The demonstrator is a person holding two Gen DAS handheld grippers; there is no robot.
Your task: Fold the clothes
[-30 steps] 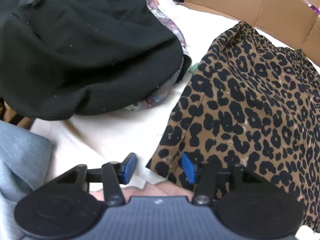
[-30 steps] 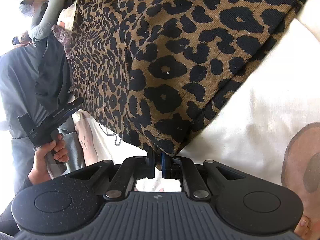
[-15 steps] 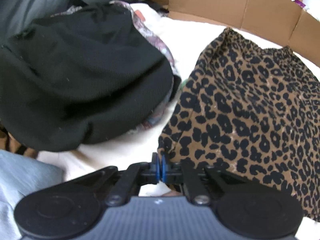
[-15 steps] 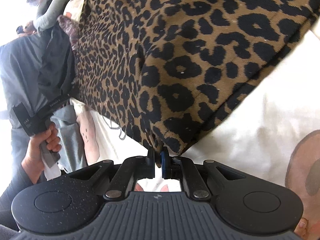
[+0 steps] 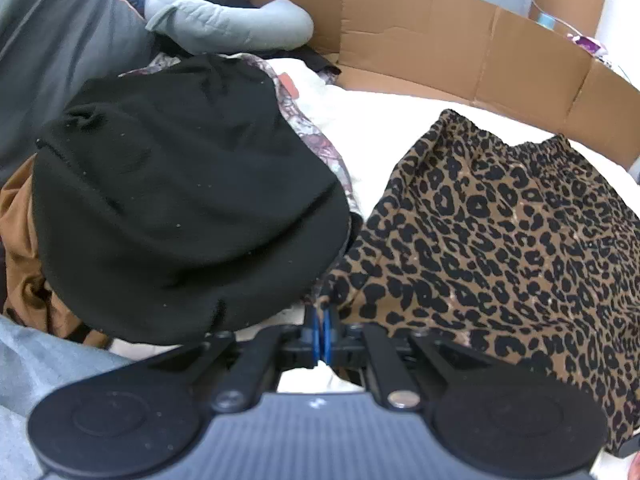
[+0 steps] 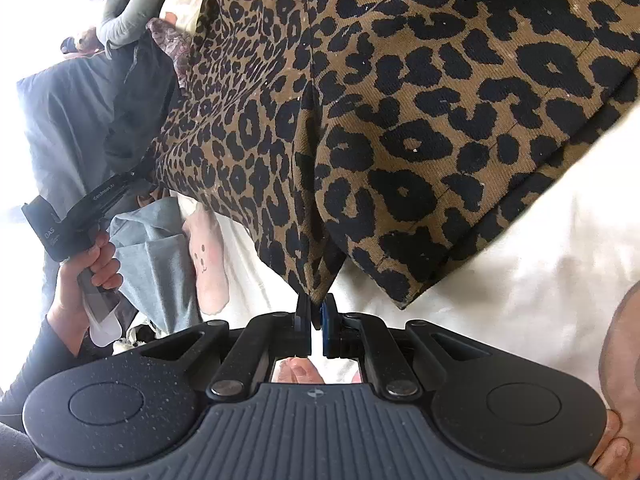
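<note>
- A white sheet (image 5: 384,120) covers the soft surface, and a wall of brown cardboard (image 5: 460,52) runs along its far edge.
- On the left sits a heap of clothes: a black garment (image 5: 180,208) on top, a floral fabric (image 5: 316,144) peeking out along its right edge, an orange-brown fabric (image 5: 20,248) at the near left.
- Far left, a pale grey padded sleeve (image 5: 224,28) lies against the cardboard.
- The leopard-print garment (image 5: 500,232) is spread on the sheet to the right of the heap: tan with black spots, a gathered band along its far edge.
- Its near left corner is lifted off the sheet, and the left claw (image 5: 322,334) is clamped on that corner, blue pads pressed together with cloth between them.
- Over to the right wrist view: the right claw (image 6: 316,314) is pinched on another corner of the leopard-print garment (image 6: 400,120), fabric drawn down into a point between the tips.
- A vertical crease runs up the cloth from that pinch.
- Only this view shows the person's left hand (image 6: 86,276) wrapped round the other gripper's black handle, dark sleeve at the wrist.
- It also catches a grey cloth (image 6: 156,264) beside that hand.
- The cardboard wall is clear only in the left wrist view.
</note>
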